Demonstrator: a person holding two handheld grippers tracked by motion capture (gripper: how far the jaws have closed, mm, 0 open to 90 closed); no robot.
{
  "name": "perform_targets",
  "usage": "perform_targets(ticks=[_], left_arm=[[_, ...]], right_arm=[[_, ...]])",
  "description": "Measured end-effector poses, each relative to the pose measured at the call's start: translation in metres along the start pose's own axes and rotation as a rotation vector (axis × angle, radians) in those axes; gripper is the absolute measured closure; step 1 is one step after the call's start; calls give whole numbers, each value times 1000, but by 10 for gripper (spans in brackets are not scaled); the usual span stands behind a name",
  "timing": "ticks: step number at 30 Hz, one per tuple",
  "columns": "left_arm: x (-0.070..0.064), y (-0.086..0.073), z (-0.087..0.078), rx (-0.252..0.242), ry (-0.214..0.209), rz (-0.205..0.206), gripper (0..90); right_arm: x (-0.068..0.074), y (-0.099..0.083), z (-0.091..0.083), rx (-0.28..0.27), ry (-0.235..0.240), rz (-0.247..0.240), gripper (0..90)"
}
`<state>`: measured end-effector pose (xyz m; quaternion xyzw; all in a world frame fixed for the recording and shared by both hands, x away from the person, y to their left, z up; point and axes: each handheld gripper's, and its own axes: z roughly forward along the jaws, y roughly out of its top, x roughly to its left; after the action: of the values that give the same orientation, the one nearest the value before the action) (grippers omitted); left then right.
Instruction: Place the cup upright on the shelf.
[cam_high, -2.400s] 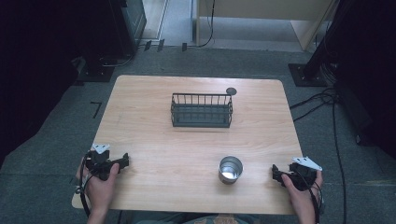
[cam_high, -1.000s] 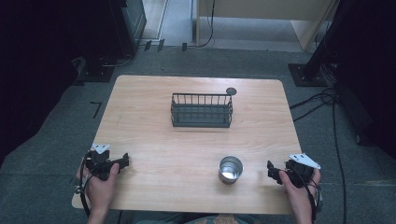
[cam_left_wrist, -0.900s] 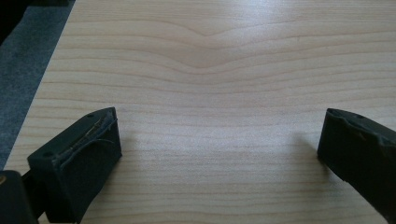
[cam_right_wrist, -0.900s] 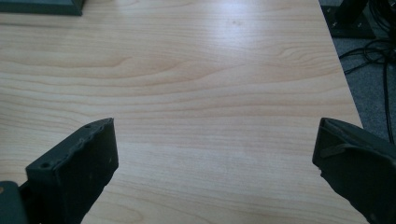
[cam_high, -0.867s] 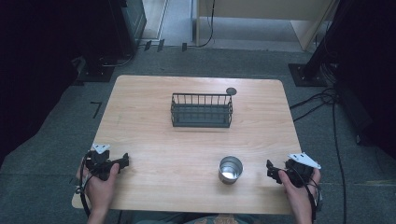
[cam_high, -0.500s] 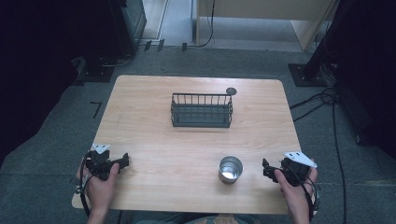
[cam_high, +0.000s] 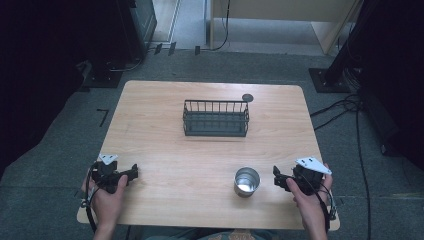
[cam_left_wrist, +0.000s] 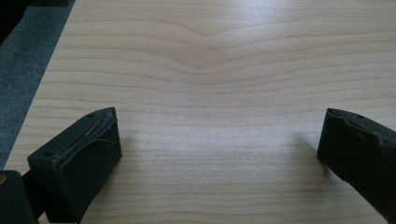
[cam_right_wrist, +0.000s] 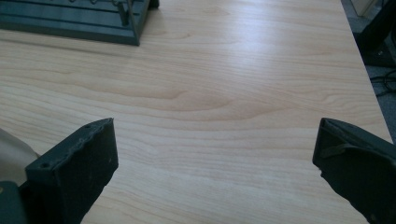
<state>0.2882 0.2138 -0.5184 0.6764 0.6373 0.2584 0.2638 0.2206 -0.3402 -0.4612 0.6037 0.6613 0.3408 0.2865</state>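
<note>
The right gripper (cam_high: 278, 180) is held low near the table's (cam_high: 165, 145) front right corner, jaws spread wide over bare wood, nothing between them. The metal cup (cam_high: 247, 181) stands upright near the front edge, just beside that gripper and apart from it. The left gripper (cam_high: 131, 173) is rested near the front left corner, jaws likewise spread and empty. A wire basket (cam_high: 216, 118) is placed toward the far edge, at its middle

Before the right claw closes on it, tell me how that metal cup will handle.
The metal cup looks thin-walled and empty, so probably light. Its shiny side may be slippery between the jaws of the right claw. It stands upright on the table; a push near the rim might tip it, and then it could roll.
</note>
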Motion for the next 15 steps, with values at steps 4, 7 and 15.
perform_targets(ticks=[4, 7, 15], left_arm=[[0, 0, 0, 0, 0, 0, 0], [0, 0, 0, 0, 0, 0, 0], [0, 0, 0, 0, 0, 0, 0]], right_arm=[[6, 4, -2, -13, 16, 3, 0], [15, 9, -4, -25, 41, -7, 0], [31, 16, -10, -44, 100, -7, 0]])
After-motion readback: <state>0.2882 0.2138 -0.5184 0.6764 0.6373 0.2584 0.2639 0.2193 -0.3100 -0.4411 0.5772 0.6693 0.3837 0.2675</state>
